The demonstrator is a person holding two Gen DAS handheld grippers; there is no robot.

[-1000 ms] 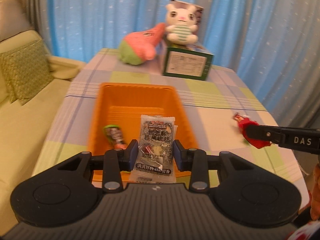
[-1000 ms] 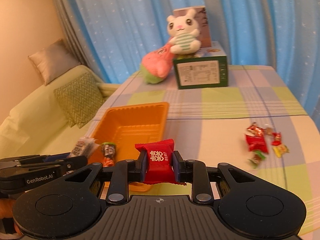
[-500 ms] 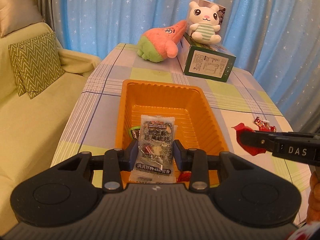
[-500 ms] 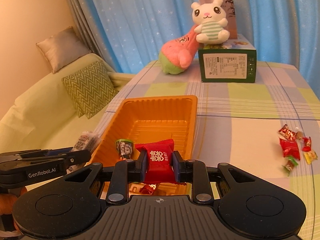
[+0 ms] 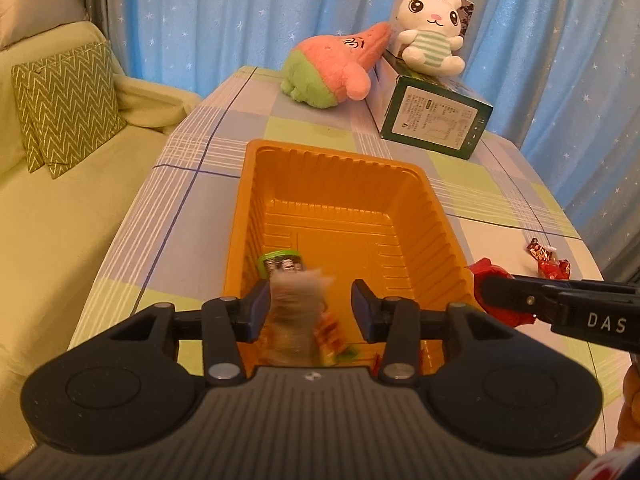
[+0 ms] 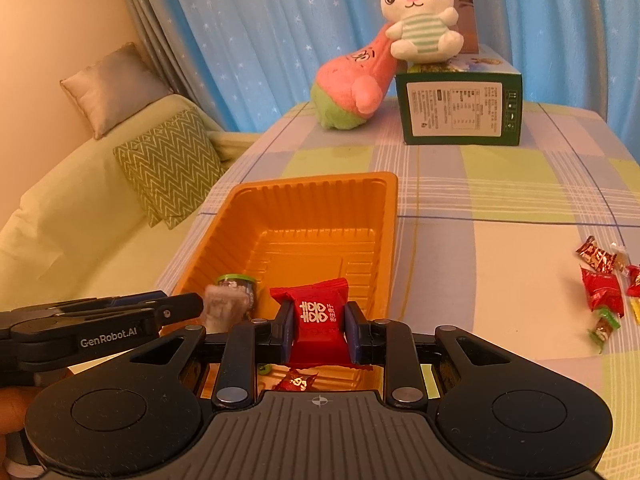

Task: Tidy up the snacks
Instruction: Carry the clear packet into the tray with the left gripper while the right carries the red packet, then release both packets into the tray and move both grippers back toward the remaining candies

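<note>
Half a second ago the left hand-held gripper (image 5: 311, 309) was clamped on a clear snack packet; now its fingers stand spread apart and the clear snack packet (image 5: 295, 316) shows as a blur between them, touching neither pad that I can make out, above the near end of the orange tray (image 5: 424, 184). From the right wrist view the same packet appears smeared just beyond the left gripper's tips, over the tray's near left corner. The right hand-held gripper (image 6: 318, 330) is closed on a red candy packet (image 6: 316, 312) with white characters, held upright between the blue pads over the tray's near edge. Inside the tray lies a green-topped dark snack (image 5: 282, 263) near the left wall, and a small red wrapped candy (image 6: 294, 380) sits at the near end, seen under the right gripper. The tray rests on the counter (image 6: 500, 248), which wears a checked cloth of pale green, blue and white. To the right of the tray, well apart from it, a loose cluster of wrapped candies (image 6: 602, 280) lies on the cloth. At the far end of the counter stands a green box (image 6: 460, 110) with a white bunny plush (image 6: 420, 20) sitting on top, and a pink and green plush (image 6: 354, 88) leans against the box's left side.
</note>
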